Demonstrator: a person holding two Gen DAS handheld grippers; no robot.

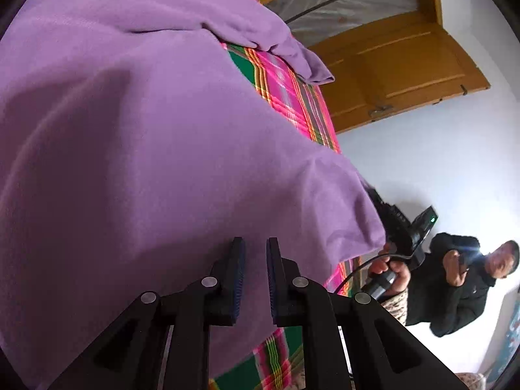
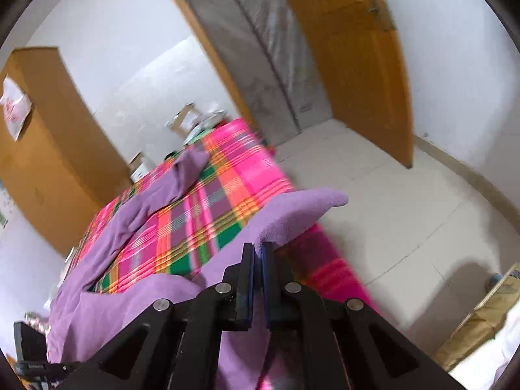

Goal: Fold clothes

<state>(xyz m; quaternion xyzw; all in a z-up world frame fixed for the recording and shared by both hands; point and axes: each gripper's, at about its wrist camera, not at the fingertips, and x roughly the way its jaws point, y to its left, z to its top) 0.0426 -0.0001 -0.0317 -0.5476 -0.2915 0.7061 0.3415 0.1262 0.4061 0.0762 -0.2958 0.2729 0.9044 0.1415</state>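
Note:
A purple fleece garment [image 1: 146, 130] lies spread over a bed with a pink and green plaid sheet [image 1: 286, 94]. At the bottom of the left wrist view, my left gripper [image 1: 255, 247] has its fingers nearly together, and purple cloth fills the narrow gap. My right gripper [image 2: 259, 248] is shut on a corner of the garment [image 2: 292, 214], which pokes out past the fingertips. In the left wrist view a hand holds the right gripper [image 1: 403, 227] at the raised cloth corner. A sleeve [image 2: 156, 195] trails across the sheet [image 2: 227, 175].
A person in a dark jacket [image 1: 461, 279] stands by the white wall, holding up a phone. A wooden door [image 2: 357, 65] stands open beyond the bed's end. A wooden wardrobe [image 2: 48, 146] is on the far side, with tiled floor [image 2: 390, 211] beside the bed.

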